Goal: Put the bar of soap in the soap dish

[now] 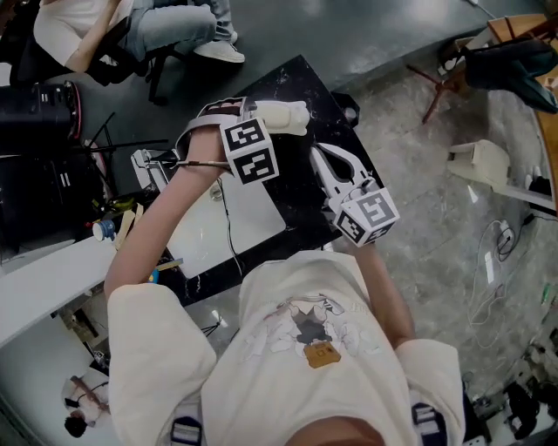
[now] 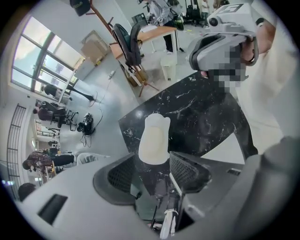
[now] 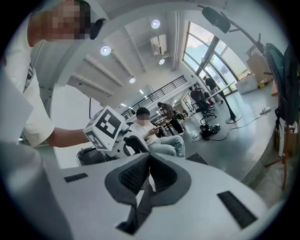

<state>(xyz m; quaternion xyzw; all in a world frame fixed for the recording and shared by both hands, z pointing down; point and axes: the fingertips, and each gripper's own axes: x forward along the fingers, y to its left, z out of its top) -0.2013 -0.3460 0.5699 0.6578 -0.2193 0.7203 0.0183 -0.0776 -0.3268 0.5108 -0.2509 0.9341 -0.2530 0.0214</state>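
Observation:
A white soap dish with a notched far end lies on the black marble table. A cream bar of soap rests inside it. My left gripper hangs above the dish's near end and points steeply down. Its jaws stand wide, and the pads touch nothing. From the head view the dish shows just beyond the left gripper's marker cube. My right gripper is held level to the right of the dish, above the table. Its jaws are shut and empty, the pads meeting.
A white panel lies on the table's near part. Black equipment and clutter stand at the left. A seated person is beyond the table's far edge. Cables trail over the floor at the right.

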